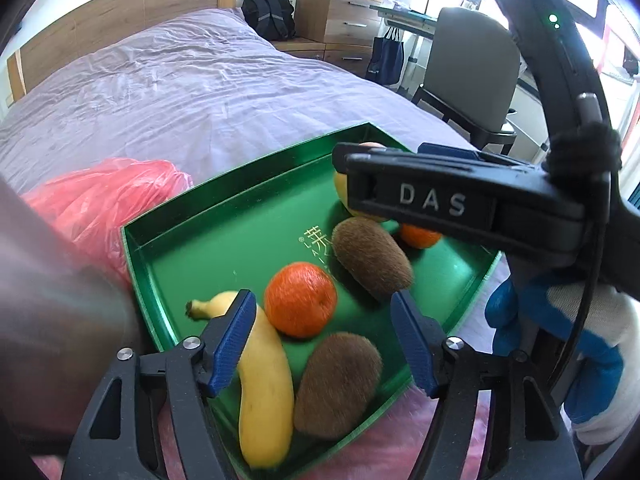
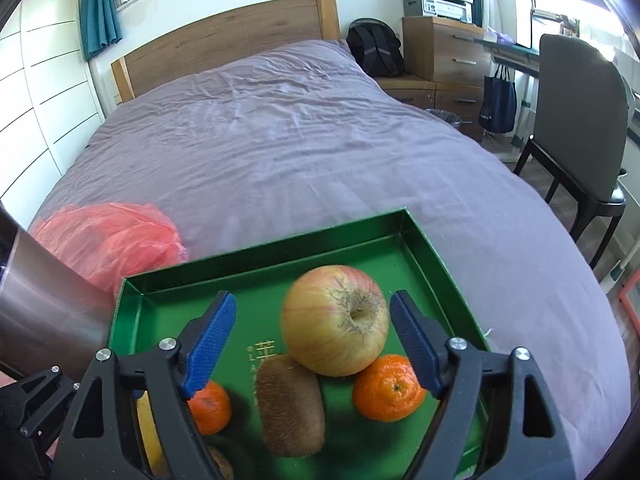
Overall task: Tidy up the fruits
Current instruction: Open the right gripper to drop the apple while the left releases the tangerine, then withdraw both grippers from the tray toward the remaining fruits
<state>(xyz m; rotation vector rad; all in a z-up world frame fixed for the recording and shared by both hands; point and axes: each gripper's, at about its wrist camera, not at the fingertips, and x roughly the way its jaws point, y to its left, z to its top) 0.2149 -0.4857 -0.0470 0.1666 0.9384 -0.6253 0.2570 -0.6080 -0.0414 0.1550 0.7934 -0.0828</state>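
Left gripper (image 1: pixel 324 316): blue ribbed pads stand apart with nothing pressed between them — the jaws are open above the tray's near end.
Right gripper (image 2: pixel 312 320): blue pads spread wide, clear of the fruit; seen from the left wrist it reaches in from the right as a black arm marked "DAS", held by a hand in a blue and white glove (image 1: pixel 560 344).
Yellow banana (image 1: pixel 264 392): lies lengthwise by the left pad, stem pointing to the far side.
Two brown fuzzy kiwis (image 1: pixel 340 384): one at the near rim beside the banana, the other further in, near the tray's middle.
Orange mandarins (image 1: pixel 300 300): one between banana and kiwis, touching the banana; a second sits just beside the apple.
Yellow-red streaked apple (image 2: pixel 336 320): stem hollow facing up — it rests against a kiwi and the second mandarin.
Shallow green metal tray (image 1: pixel 168 240): holds all the fruit, set on the mauve bed cover (image 2: pixel 280 140).
Crumpled pink plastic bag (image 2: pixel 108 244): on the cover by the tray's left far corner.
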